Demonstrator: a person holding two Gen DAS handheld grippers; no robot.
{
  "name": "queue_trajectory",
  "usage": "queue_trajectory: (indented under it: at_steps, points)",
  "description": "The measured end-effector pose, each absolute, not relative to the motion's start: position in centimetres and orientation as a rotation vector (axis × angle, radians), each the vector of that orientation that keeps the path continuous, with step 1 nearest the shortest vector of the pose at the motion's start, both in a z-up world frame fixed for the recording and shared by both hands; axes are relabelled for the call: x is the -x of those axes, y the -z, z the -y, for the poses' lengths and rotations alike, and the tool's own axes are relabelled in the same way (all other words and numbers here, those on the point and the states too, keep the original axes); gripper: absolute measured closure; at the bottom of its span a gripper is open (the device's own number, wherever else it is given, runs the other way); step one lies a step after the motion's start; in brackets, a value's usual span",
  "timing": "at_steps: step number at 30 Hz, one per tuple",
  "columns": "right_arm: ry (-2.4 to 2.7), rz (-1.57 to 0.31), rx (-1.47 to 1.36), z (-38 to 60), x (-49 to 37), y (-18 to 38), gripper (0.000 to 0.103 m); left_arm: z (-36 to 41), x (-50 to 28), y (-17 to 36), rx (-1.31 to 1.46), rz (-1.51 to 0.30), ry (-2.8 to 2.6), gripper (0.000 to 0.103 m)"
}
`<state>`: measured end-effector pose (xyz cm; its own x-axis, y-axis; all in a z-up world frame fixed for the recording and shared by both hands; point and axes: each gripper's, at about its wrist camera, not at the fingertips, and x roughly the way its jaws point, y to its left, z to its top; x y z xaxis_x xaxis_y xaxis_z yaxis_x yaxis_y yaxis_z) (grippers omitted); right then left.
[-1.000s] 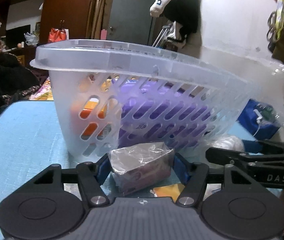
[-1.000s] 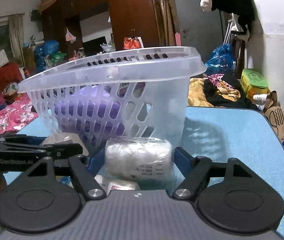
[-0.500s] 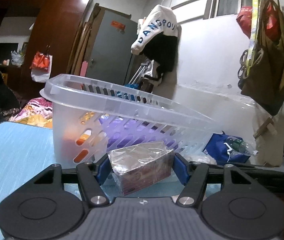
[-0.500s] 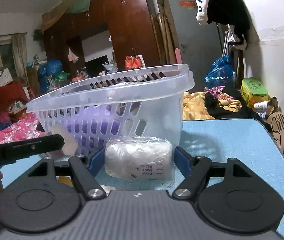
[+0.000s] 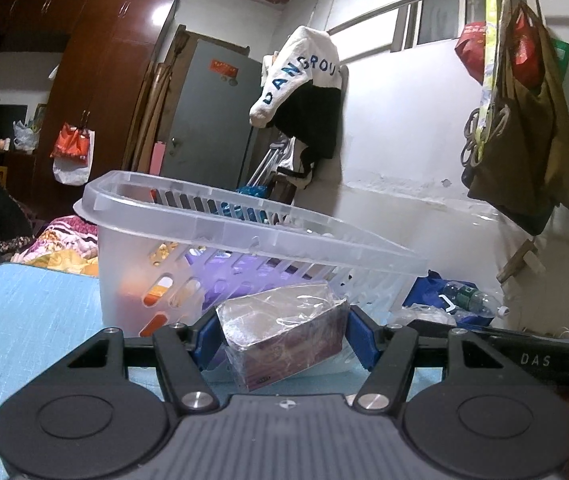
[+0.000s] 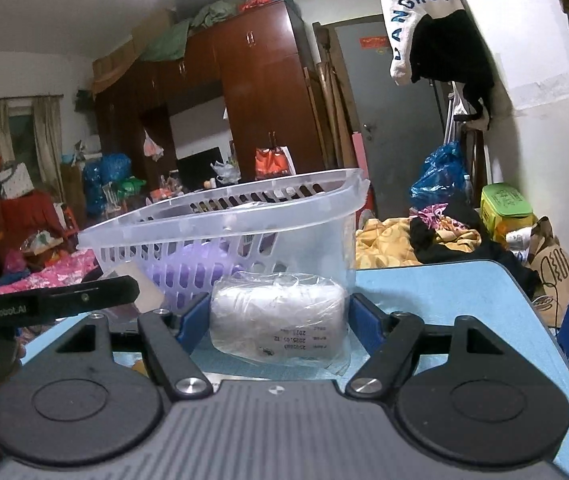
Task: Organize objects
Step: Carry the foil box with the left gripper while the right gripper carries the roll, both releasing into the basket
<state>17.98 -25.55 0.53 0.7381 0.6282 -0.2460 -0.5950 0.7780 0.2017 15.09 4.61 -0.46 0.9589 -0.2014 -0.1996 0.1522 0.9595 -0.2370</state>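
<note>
A clear plastic basket (image 5: 212, 232) with slotted walls stands on the blue table; purple and orange items show through its side. My left gripper (image 5: 284, 336) is shut on a plastic-wrapped maroon box (image 5: 284, 332), held above the table just in front of the basket. My right gripper (image 6: 280, 320) is shut on a white packet (image 6: 278, 318) in clear wrap, also held in front of the basket (image 6: 244, 224), near its right end. The right gripper's body shows at the right of the left wrist view (image 5: 524, 356).
The blue table (image 6: 444, 300) runs to the right of the basket and ends near bags and clothes (image 6: 444, 236). A white wall (image 5: 404, 140) with hanging bags is behind. A plastic bottle (image 5: 468, 296) lies on a blue bag to the right.
Both grippers have risen with their loads; the basket rim now sits lower in both views and more of the room above shows.
</note>
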Motion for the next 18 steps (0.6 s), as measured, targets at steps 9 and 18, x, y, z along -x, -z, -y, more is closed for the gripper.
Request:
queue_trajectory:
  at_steps: [9, 18]
  points:
    - [-0.682, -0.242, -0.093, 26.1, -15.3, -1.8, 0.027, -4.1, -13.0, -0.2, 0.171, -0.15, 0.226, 0.035]
    - [-0.733, -0.149, -0.059, 25.4, -14.7, -7.4, 0.027, -4.1, -9.3, -6.6, 0.077, -0.037, 0.177, 0.035]
